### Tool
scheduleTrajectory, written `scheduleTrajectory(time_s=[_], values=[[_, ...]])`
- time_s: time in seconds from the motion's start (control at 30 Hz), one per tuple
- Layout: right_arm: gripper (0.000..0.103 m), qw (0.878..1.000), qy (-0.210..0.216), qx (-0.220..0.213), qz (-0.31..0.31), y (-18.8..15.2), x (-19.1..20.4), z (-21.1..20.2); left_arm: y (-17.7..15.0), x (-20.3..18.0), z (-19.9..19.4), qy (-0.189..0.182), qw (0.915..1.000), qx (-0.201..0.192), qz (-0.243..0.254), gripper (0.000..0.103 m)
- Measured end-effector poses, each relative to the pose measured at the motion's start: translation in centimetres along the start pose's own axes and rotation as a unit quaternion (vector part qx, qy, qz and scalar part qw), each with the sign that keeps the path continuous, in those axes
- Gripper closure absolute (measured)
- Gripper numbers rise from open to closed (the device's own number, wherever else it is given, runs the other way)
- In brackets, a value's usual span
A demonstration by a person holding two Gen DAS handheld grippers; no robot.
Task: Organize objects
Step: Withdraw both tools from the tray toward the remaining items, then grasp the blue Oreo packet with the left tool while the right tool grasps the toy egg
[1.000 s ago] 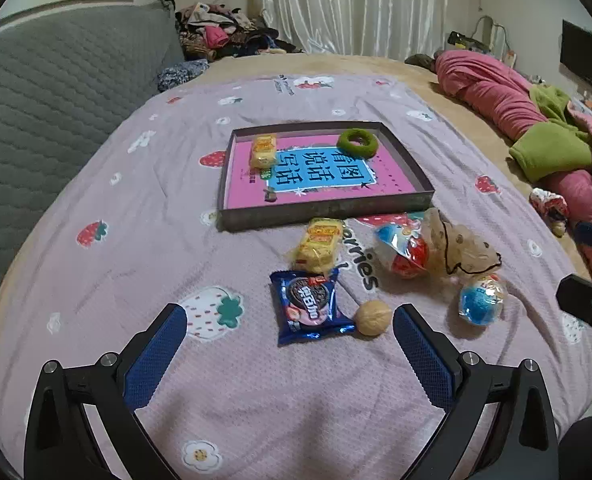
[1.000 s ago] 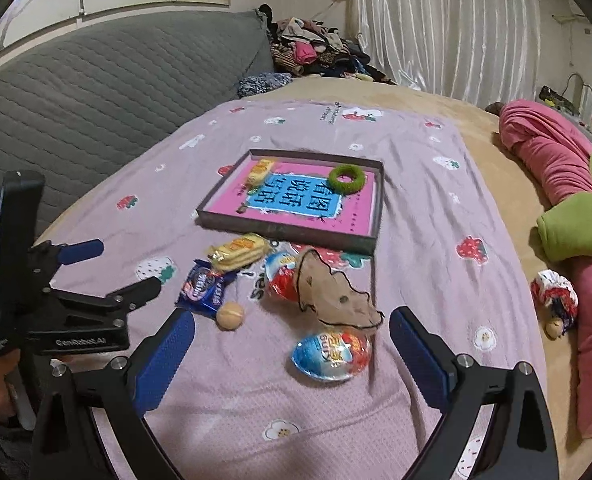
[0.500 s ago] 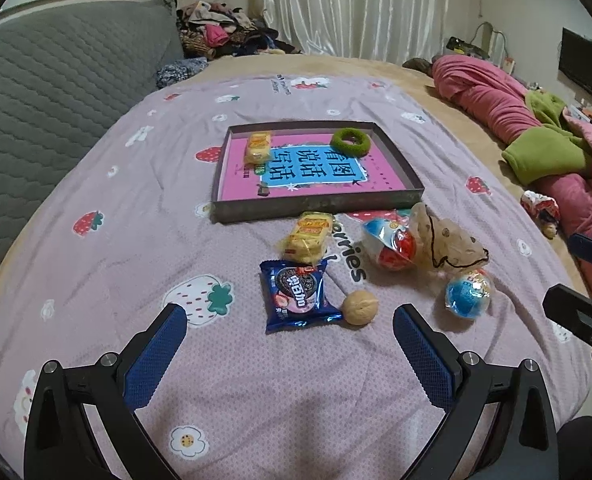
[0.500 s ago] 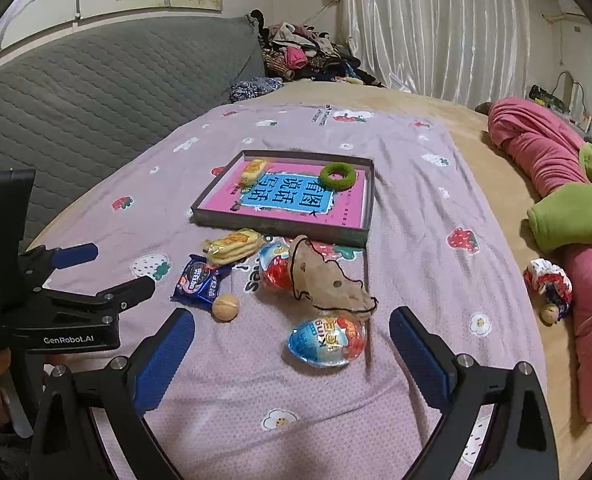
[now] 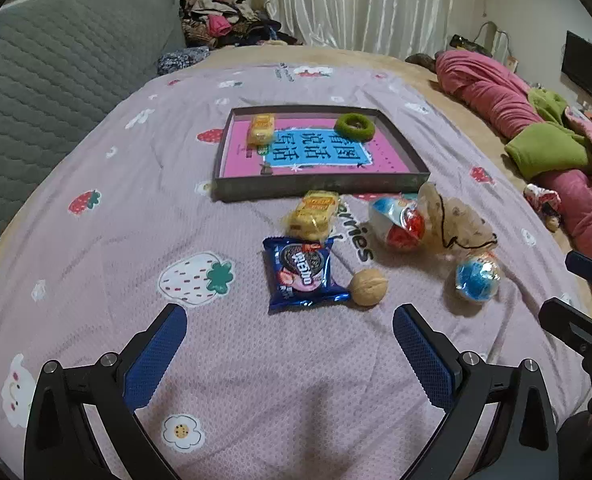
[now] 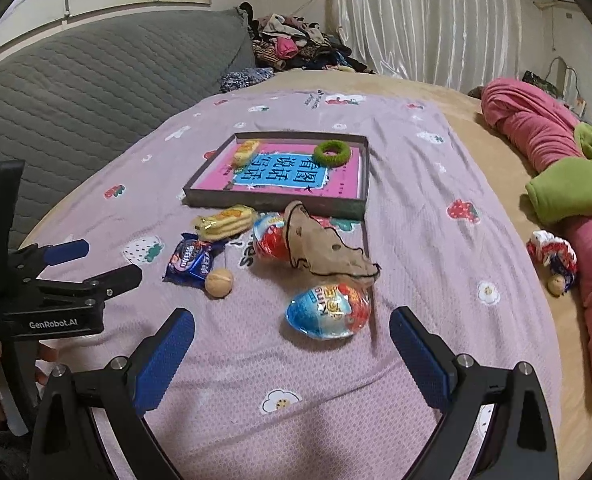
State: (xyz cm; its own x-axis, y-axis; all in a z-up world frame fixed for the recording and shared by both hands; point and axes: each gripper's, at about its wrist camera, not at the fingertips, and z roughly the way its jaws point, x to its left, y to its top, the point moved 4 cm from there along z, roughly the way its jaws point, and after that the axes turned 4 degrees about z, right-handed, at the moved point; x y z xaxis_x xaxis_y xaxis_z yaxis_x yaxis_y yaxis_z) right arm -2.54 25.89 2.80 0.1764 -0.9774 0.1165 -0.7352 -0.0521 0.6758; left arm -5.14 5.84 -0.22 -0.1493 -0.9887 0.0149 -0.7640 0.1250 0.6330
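Walnut (image 5: 369,286) lies ahead of the left gripper (image 5: 289,342) (jaws apart).

There is one tray (image 5: 320,190) on the bed. In it are two things: one yellow snack pack (image 5: 260,130) and one green ring (image 5: 354,127). Outside the tray lie one more yellow snack pack (image 5: 313,215), one blue cookie pack (image 5: 300,272), one walnut (image 5: 369,286), two shiny egg toys (image 5: 396,222) (image 5: 477,276) and one brown mesh bag (image 5: 452,222).
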Motion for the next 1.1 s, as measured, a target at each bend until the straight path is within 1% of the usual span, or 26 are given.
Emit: scheduleTrajectory(time_s=[0.3, 0.53, 0.73, 0.97, 1.1], values=[[0.004, 1.0, 0.003, 0.006, 0.011, -1.1, -0.2, 1.3, -0.9, -0.2, 1.9, -0.001, 0.9999, 0.014, 0.004, 0.0], [0.004, 1.0, -0.004, 0.013, 0.021, -1.4, -0.8, 2.6, -1.1, 0.4, 4.0, -0.006, 0.9994, 0.032, -0.012, 0.0], [0.004, 0.999, 0.003, 0.023, 0.036, -1.5, -1.5, 3.9, -1.0, 0.3, 5.4, -0.006, 0.999, 0.042, -0.014, 0.0], [0.004, 0.998, 0.0, 0.029, 0.048, -1.5, -2.3, 5.1, -0.1, 0.4, 6.8, -0.012, 0.9986, 0.046, -0.023, 0.0], [0.004, 0.998, 0.0, 0.03, 0.053, -1.3, -2.7, 5.7, 0.5, 0.4, 7.7, -0.01, 0.9986, 0.047, -0.022, 0.0]])
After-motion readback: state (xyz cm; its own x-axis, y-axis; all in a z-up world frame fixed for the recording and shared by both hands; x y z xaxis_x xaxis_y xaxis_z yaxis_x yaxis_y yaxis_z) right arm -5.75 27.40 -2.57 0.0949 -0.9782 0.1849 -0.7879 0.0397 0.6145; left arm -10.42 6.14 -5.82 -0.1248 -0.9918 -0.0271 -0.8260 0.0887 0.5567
